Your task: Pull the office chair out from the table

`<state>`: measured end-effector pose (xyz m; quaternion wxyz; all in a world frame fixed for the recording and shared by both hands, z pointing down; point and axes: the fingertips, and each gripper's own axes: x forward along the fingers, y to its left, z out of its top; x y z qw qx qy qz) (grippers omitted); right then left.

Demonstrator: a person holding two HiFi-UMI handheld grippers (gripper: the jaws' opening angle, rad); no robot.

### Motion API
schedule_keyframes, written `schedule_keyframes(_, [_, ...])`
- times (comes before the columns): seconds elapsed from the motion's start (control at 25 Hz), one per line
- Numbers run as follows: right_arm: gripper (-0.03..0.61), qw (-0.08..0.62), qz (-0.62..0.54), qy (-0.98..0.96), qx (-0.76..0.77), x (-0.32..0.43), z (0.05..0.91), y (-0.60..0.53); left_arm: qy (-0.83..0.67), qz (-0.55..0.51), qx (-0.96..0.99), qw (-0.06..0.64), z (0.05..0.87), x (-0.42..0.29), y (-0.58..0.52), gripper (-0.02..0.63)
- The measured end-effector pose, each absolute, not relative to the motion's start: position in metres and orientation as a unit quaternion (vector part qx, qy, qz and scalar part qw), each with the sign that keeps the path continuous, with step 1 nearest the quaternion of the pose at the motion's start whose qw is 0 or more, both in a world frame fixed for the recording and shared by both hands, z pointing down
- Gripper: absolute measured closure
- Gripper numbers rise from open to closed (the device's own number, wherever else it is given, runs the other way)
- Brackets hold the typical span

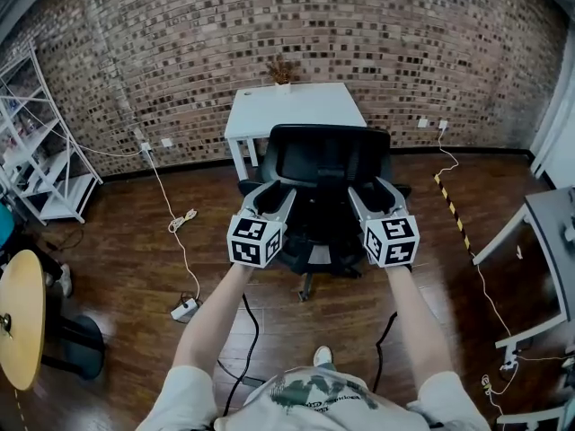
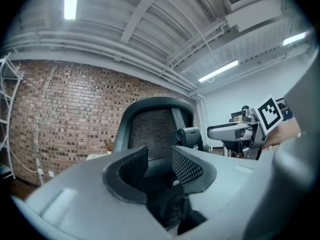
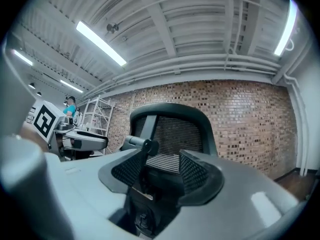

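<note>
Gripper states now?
Left gripper: jaws around an office chair armrest; firm grip cannot be told.
Right gripper: jaws around the other armrest; firm grip cannot be told.

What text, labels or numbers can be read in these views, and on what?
No readable words or numbers in any view.
Left cube, right cube: black-and-white square marker patterns only, no letters or digits.
Shirt print: a graphic, too blurred to read.

Office: white desk (image 1: 296,106), swivel chair (image 1: 328,164)
</note>
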<state>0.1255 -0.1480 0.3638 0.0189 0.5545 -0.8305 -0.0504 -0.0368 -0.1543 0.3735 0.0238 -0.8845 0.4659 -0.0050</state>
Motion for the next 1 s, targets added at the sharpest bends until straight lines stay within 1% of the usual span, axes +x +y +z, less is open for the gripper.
schedule_keyframes(0.16, [0.388,0.019,-0.052,-0.832,0.552,0.113,0.367,-0.126,0.456,0.002,-0.89,0.025,0.374,-0.03,-0.135,0.485])
schedule_keyframes(0.24, [0.437,0.018,-0.053,-0.834,0.549,0.105,0.368,-0.114,0.452,0.004,-0.892,0.024,0.375,-0.026,-0.124,0.505])
schedule_keyframes(0.36, [0.476,0.014,-0.056,-0.836,0.545,0.093,0.366,-0.094,0.444,0.019,-0.896,0.016,0.371,-0.02,-0.102,0.563])
schedule_keyframes(0.4, [0.485,0.011,-0.056,-0.837,0.544,0.09,0.365,-0.086,0.44,0.026,-0.898,0.015,0.369,-0.018,-0.094,0.572])
schedule_keyframes(0.6, [0.532,-0.006,-0.055,-0.843,0.535,0.069,0.362,-0.05,0.422,0.035,-0.906,0.022,0.369,-0.007,-0.056,0.598])
schedule_keyframes(0.76, [0.577,-0.006,-0.052,-0.848,0.528,0.052,0.367,-0.024,0.415,0.035,-0.909,0.011,0.377,-0.006,-0.028,0.598])
schedule_keyframes(1.0, [0.577,0.0,-0.038,-0.853,0.521,0.03,0.382,0.017,0.404,0.041,-0.914,0.0,0.385,-0.008,0.016,0.598])
